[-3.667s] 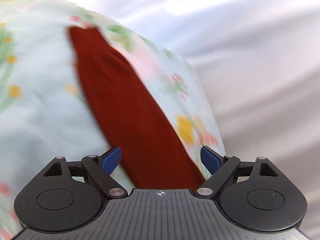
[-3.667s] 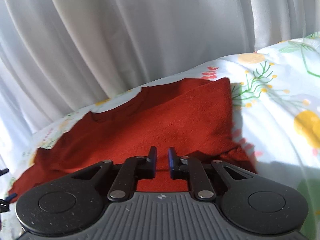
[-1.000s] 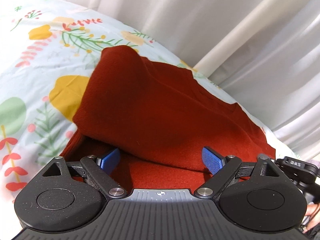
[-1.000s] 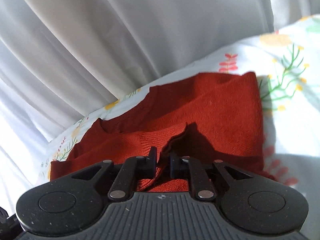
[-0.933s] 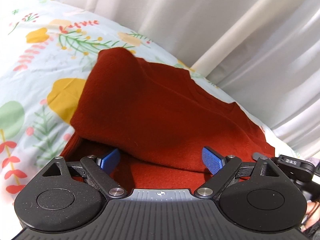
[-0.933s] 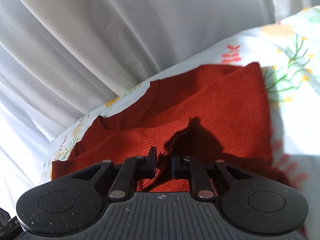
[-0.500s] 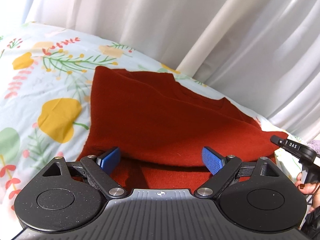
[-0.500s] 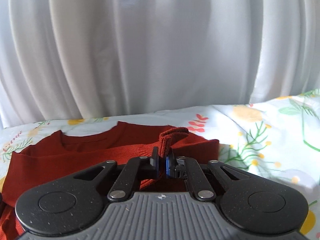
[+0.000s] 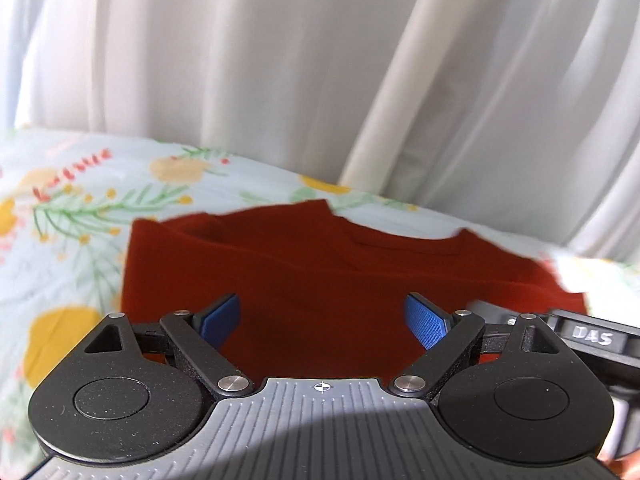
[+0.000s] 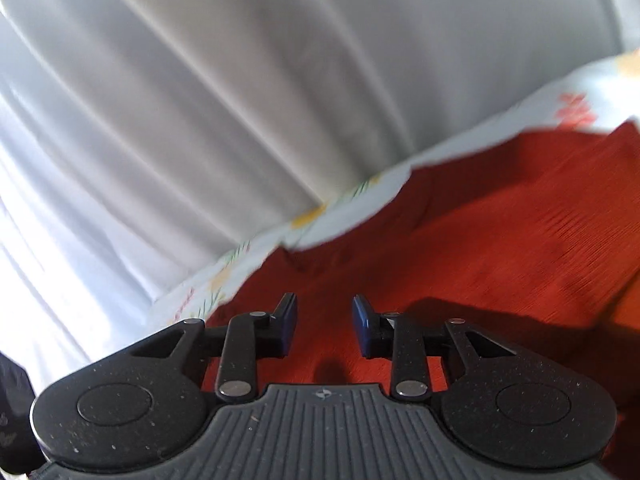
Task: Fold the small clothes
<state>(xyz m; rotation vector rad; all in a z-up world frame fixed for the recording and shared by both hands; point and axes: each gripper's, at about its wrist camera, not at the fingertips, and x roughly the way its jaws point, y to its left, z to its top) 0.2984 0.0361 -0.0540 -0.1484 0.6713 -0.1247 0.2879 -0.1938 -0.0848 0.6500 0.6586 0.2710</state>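
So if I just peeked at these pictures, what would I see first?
First, the red sweater, lying spread on the flowery bedsheet right in front of both grippers. Behind the bed hangs a big white curtain. The left gripper is wide open over the sweater, and the right gripper has its jaws opening with nothing pinched between them.

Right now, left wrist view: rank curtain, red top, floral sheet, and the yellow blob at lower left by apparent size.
1. curtain, fills the upper half.
2. red top.
3. floral sheet: visible area looks close to the top's, so 2 and 3 are unsure; the gripper hides part of both.
4. yellow blob, smallest.
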